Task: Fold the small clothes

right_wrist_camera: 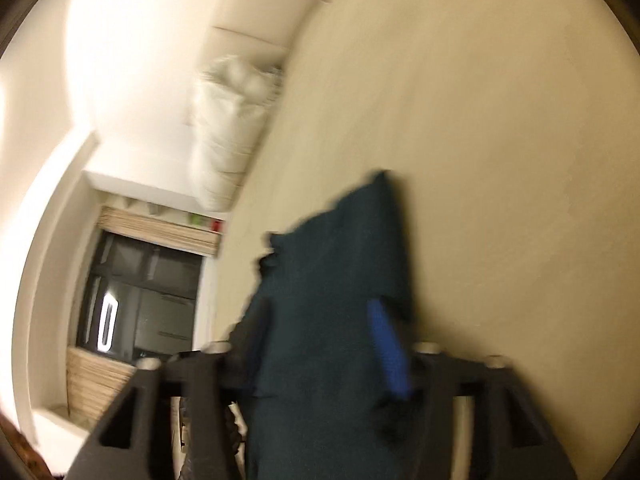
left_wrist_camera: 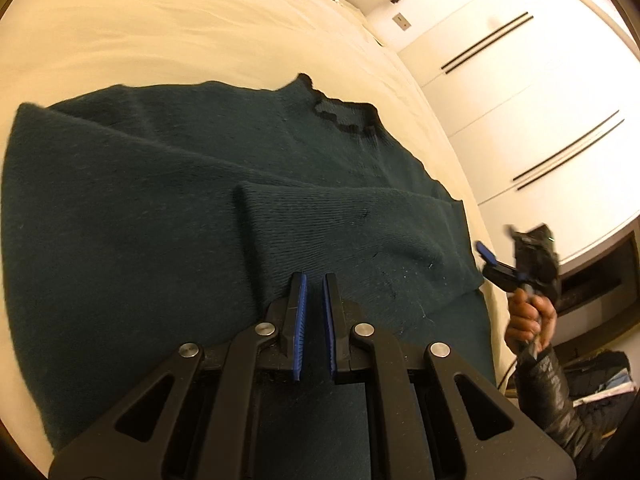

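While the dark teal knit sweater (left_wrist_camera: 160,200) lies spread on the cream bed sheet (left_wrist_camera: 160,32), the left claw (left_wrist_camera: 315,284) hovers just over its lower part, the 2 blue-padded fingers (left_wrist_camera: 300,304) nearly parallel with a narrow gap between them and no fabric in that gap — released. 1 sleeve (left_wrist_camera: 352,224) is folded across the body of the sweater, its cuff end lying just ahead of the fingertips. Black collar (left_wrist_camera: 346,116) at the far end, toward the white wardrobe doors (left_wrist_camera: 520,92).

Right claw (left_wrist_camera: 490,258), seen from the left wrist view, sits off the right edge of the sweater beside the bed, held in the person's right hand (left_wrist_camera: 530,320), dark puffer sleeve (left_wrist_camera: 560,400) below it. Right wrist view is motion-blurred: claw fingers (right_wrist_camera: 390,352) spread wide, sweater fabric (right_wrist_camera: 332,300) visible between them. Whether the pads touch the fabric — cannot tell. White bedding bundle (right_wrist_camera: 224,128) and a dark window (right_wrist_camera: 140,304) lie beyond the bed.
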